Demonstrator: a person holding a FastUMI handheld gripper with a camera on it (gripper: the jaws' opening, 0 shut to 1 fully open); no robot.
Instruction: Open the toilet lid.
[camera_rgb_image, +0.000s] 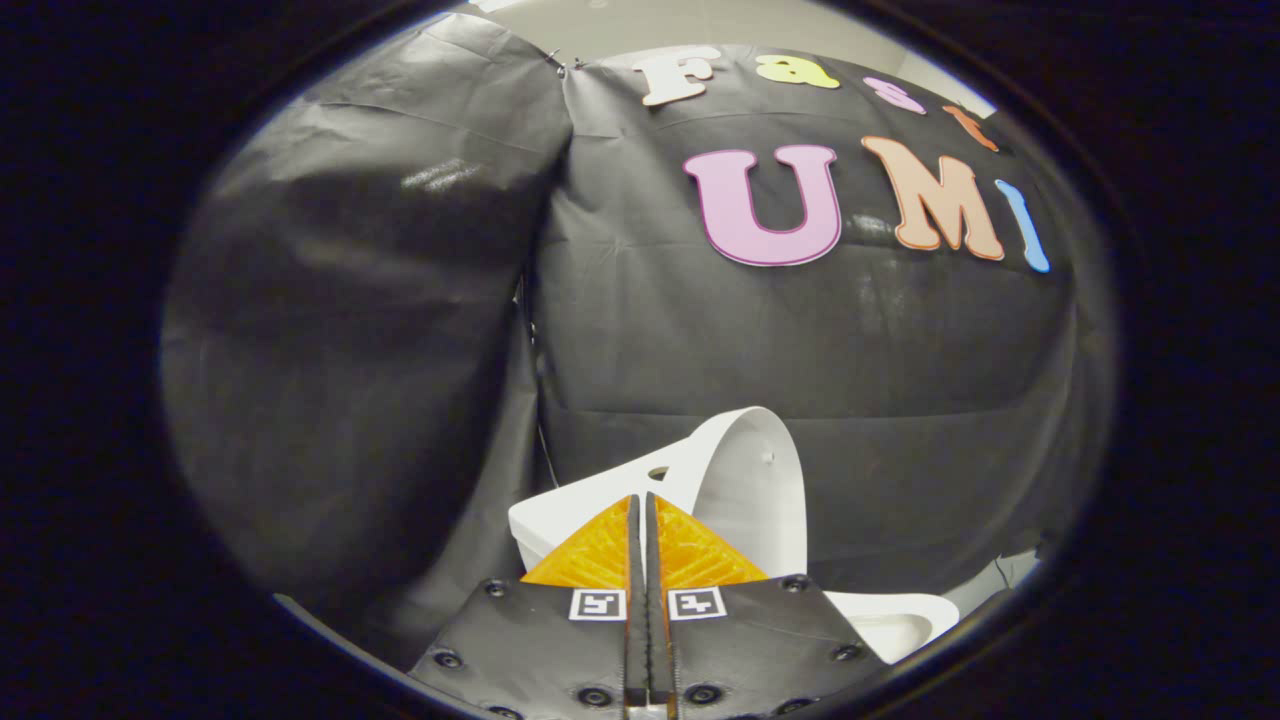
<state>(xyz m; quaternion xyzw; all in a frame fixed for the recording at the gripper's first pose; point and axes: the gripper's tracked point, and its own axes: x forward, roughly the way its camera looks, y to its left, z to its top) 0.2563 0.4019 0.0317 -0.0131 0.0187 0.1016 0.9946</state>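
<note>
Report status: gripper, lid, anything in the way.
Gripper shut, holding nothing. Lid raised, upright just beyond the fingertips. Bowl open below. Nothing in the way.

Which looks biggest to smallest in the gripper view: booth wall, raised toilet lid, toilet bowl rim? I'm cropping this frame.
1. Booth wall, by far the largest.
2. Toilet lid, standing raised beyond the shut gripper.
3. Toilet bowl rim, a small part showing.

The fingers hide part of lid and bowl, so these compare visible areas.
</note>
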